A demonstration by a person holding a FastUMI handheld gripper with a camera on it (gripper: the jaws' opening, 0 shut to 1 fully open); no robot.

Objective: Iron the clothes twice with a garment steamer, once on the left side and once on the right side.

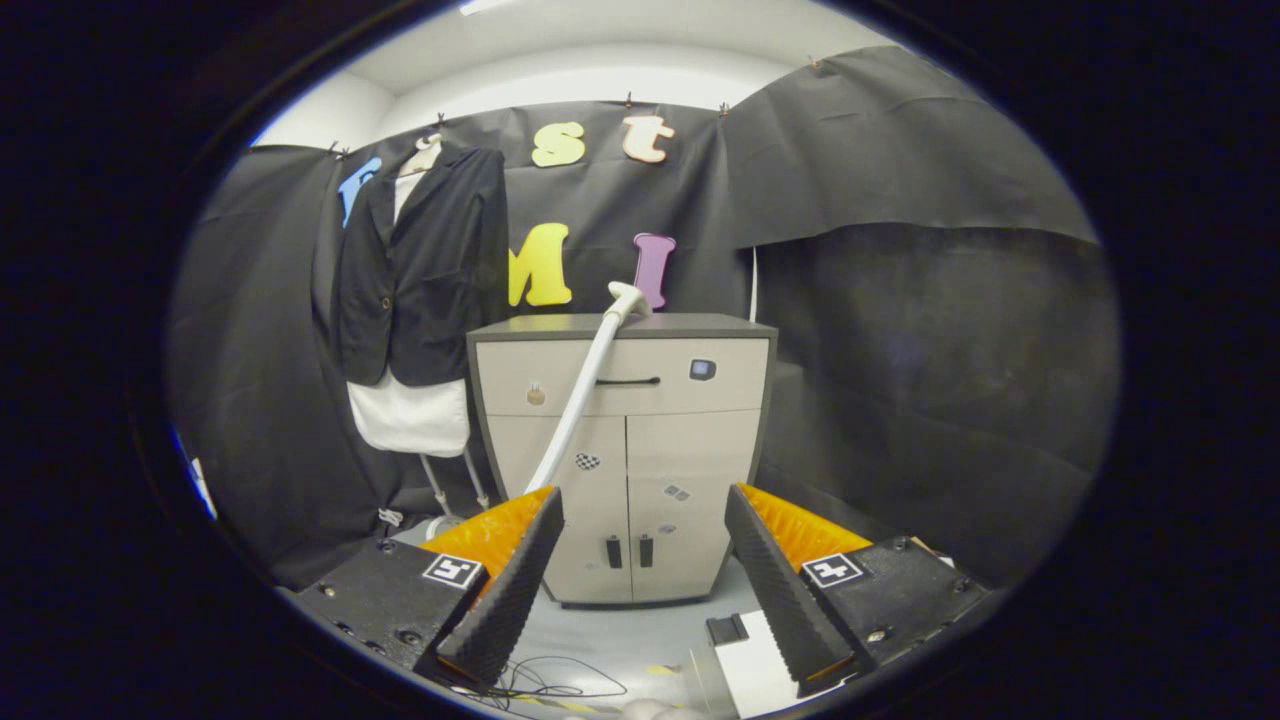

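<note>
Cabinet [625, 450]: pale body with a dark top, standing on the floor against the black cloth wall, straight ahead of the gripper and beyond its fingers. 1 drawer across the top with a dark bar handle, 2 doors below with 2 short dark handles side by side near the bottom.
Jacket [420, 270]: dark, on a hanger, hung against the wall to the left of the cabinet and higher than its top. A white garment [410, 415] shows below its hem and at the collar.
Stand legs [455, 480]: 2 thin pale legs slant down from under the white garment to the floor.
Steamer wand [585, 385]: long pale tube, leaning from the floor near the left finger up to the cabinet's top edge, where its wider head rests. It crosses the front of the drawer and the left door.
Gripper [645, 555]: fingers spread wide, nothing between them; the cabinet doors show in the gap. It is well apart from the wand's head.
Markers: 1 square black-and-white tag on each finger block; no words to read on them.
Stickers: small ones on the cabinet front, 1 checkered on the left door, too small to read.
Cable [545, 690]: thin dark loops on the floor below the left finger.
</note>
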